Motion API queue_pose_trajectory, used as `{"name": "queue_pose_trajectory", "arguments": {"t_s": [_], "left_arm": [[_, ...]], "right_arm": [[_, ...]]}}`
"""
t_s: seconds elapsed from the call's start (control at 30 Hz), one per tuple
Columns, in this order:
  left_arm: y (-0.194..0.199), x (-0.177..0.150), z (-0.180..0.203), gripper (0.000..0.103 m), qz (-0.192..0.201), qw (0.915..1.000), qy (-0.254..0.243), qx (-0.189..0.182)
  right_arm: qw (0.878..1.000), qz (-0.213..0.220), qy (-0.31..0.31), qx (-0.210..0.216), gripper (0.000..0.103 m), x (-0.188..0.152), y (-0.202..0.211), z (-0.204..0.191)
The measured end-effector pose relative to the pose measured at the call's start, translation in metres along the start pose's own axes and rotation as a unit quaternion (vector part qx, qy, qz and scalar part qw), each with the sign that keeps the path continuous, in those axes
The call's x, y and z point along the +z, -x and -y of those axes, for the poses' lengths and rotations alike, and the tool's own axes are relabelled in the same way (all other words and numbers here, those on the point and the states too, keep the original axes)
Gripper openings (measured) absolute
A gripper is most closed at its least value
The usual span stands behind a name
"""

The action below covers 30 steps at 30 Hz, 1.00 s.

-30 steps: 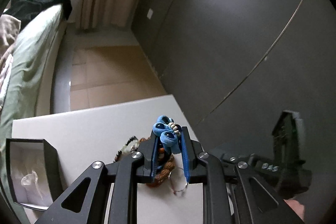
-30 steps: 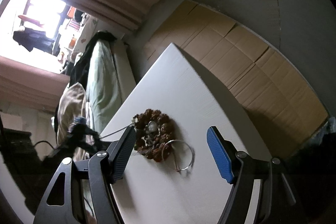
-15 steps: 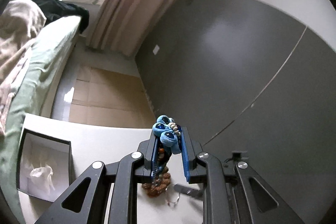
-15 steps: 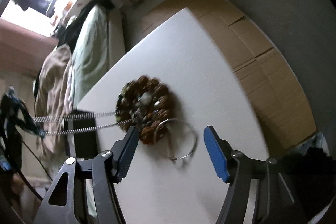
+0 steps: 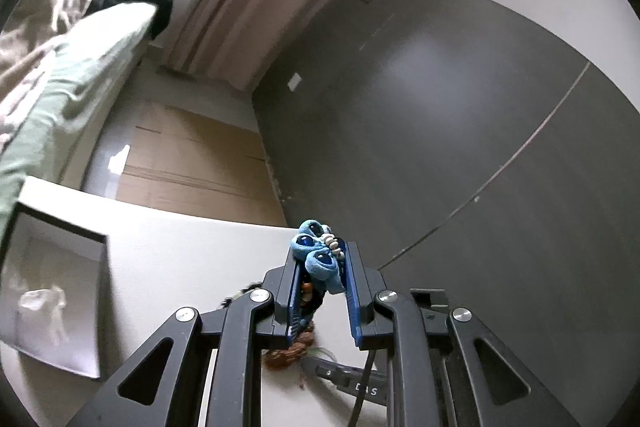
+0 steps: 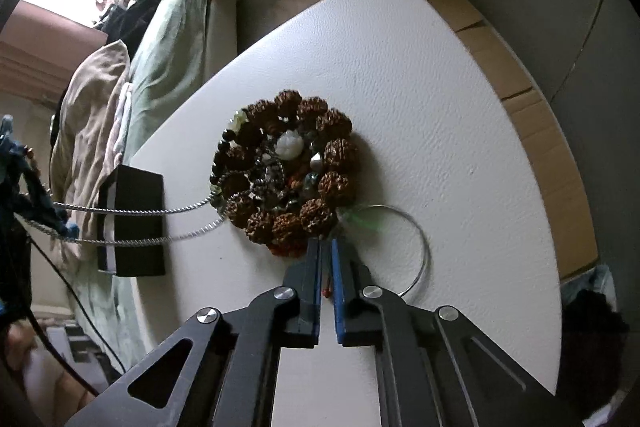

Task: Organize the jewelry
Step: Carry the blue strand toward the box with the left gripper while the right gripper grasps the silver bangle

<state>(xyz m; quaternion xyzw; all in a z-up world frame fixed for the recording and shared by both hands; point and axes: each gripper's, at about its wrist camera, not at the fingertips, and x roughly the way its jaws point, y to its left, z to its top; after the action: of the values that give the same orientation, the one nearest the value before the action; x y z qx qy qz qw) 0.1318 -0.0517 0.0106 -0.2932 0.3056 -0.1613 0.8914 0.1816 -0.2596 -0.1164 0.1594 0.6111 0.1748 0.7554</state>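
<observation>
Black card forms the open box (image 5: pixel 60 301), which sits on the white table (image 5: pixel 180 255) at the far left, with crumpled white paper inside it. Right of the box, the left gripper (image 5: pixel 320 267) is lifted above the table and pitched upward toward the grey wall, its blue pads clamped on a blue fabric piece (image 5: pixel 316 255) set with dark blue stones and a few small pale beads. That piece looks soft and light, so it will squash between the pads rather than slip. A silver chain (image 6: pixel 132 213) hangs from it and runs, stretched fairly taut in two strands, back to the pile right of the box. Pulling harder could drag the whole tangle, so I judge a slow, gentle lift is wanted.

Further right of the box lies the heap: a ring of rough brown seed beads (image 6: pixel 320 151) around a knot of dark beads and a white carved stone (image 6: pixel 290 145). The seeds look hard and knobbly, easy to pinch across one bead; the thin strings between them are the weak part. A thin wire hoop (image 6: pixel 420 247) lies flat just right of the heap, touching its edge; it is springy and hard to pick off the table.

The right gripper (image 6: pixel 326 251) comes in low and level at the near edge of the heap, its jaws almost closed. Something small and red shows between them, but whether they grip any bead I cannot tell
</observation>
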Motion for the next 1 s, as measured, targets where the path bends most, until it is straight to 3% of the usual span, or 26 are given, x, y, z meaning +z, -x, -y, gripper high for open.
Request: {"name": "queue_pose_trajectory", "arguments": {"t_s": [0.23, 0.4, 0.53, 0.6, 0.77, 0.87, 0.93, 1.0], "left_arm": [[-0.033, -0.008, 0.010, 0.020, -0.028, 0.9995, 0.000, -0.013], [-0.025, -0.005, 0.008, 0.020, -0.014, 0.9966, 0.035, -0.073], [-0.011, 0.002, 0.009, 0.020, -0.002, 0.9962, 0.032, -0.081], [-0.003, 0.005, 0.009, 0.020, 0.005, 0.9961, 0.033, -0.082], [0.018, 0.014, 0.008, 0.020, 0.026, 0.9960, 0.033, -0.079], [0.026, 0.015, 0.009, 0.020, 0.031, 0.9977, 0.023, -0.056], [0.031, 0.013, 0.002, 0.020, 0.031, 0.9982, 0.023, -0.045], [0.033, 0.010, -0.005, 0.020, 0.029, 0.9984, 0.028, -0.038]], "right_arm": [[0.998, 0.038, -0.020, 0.039, 0.003, 0.003, 0.027, 0.009], [0.993, 0.068, -0.044, 0.091, 0.003, 0.006, 0.046, 0.019], [0.989, 0.074, -0.051, 0.116, 0.003, 0.007, 0.048, 0.018], [0.990, 0.076, -0.048, 0.105, 0.003, 0.007, 0.049, 0.016], [0.998, 0.030, -0.036, 0.039, 0.003, 0.005, 0.030, 0.013], [0.999, 0.010, -0.032, 0.009, 0.017, 0.005, 0.019, 0.012], [1.000, 0.012, -0.029, -0.005, 0.046, 0.005, 0.019, 0.013], [0.999, 0.019, -0.015, -0.028, 0.048, 0.004, 0.022, 0.011]]}}
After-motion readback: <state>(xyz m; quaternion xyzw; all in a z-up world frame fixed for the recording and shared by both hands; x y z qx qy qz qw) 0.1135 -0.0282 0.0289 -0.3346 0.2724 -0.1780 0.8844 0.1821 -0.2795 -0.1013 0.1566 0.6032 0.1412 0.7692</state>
